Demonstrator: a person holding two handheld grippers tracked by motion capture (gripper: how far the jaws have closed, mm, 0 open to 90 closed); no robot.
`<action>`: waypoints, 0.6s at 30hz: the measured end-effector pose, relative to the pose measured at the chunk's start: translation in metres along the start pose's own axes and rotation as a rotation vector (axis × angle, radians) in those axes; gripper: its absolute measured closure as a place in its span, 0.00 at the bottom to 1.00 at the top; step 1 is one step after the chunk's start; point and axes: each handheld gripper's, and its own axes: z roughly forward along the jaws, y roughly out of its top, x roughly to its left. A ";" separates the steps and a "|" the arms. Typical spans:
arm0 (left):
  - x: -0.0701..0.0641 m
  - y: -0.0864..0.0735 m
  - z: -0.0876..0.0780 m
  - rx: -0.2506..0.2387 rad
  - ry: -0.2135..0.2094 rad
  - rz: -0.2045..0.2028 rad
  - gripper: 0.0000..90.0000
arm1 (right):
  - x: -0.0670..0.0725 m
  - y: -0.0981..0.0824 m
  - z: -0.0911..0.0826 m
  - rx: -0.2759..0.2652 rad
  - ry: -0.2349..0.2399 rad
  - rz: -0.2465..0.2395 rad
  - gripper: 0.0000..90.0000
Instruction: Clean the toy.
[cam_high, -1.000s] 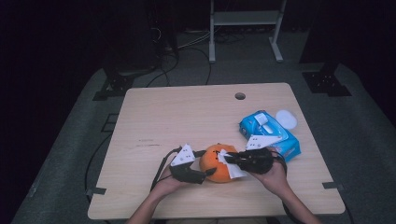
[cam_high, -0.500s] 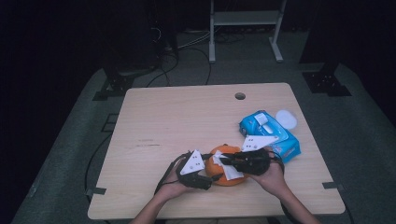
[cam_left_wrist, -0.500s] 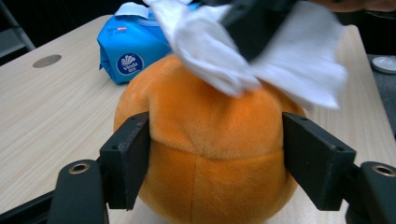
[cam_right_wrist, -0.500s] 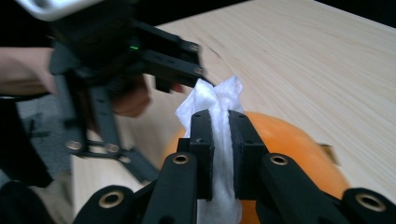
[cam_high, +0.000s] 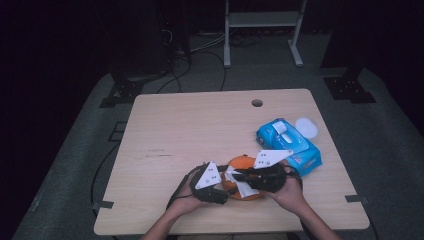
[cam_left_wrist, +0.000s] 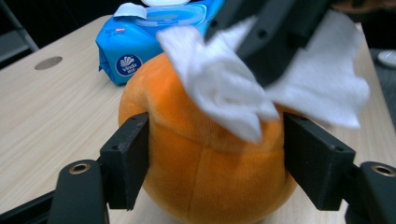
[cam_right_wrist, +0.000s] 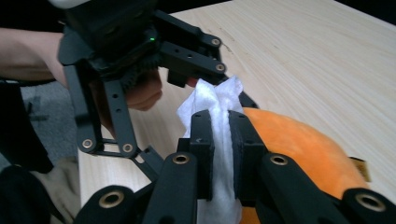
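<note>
Orange plush toy (cam_left_wrist: 210, 158) on a light wooden table (cam_high: 190, 130), wiped with a white tissue (cam_right_wrist: 219, 140) by two hand-held grippers.

Near the front edge of the table, toward the person, sits the round orange plush. Left gripper (cam_left_wrist: 215, 154) with jaws half open around the plush's sides, just now closing in, pads right at the fabric; firm pressing or mere touching cannot be told. Right gripper (cam_right_wrist: 219, 149) with jaws nearly shut, pinching a bunched white tissue and laying it on the top of the plush. Just behind and to the right, a blue pack of wet wipes (cam_high: 287, 142) with its white lid flipped open, touching neither gripper.
</note>
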 end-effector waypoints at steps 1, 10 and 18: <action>0.001 -0.001 -0.001 0.005 -0.002 -0.004 0.32 | -0.003 -0.001 -0.002 -0.004 -0.006 0.011 0.89; 0.018 -0.005 0.000 -0.044 -0.086 -0.261 0.18 | -0.032 -0.026 -0.016 -0.003 -0.038 0.142 0.89; -0.004 0.003 0.001 -0.014 -0.026 -0.023 0.32 | 0.001 -0.003 -0.002 0.002 0.017 0.020 0.89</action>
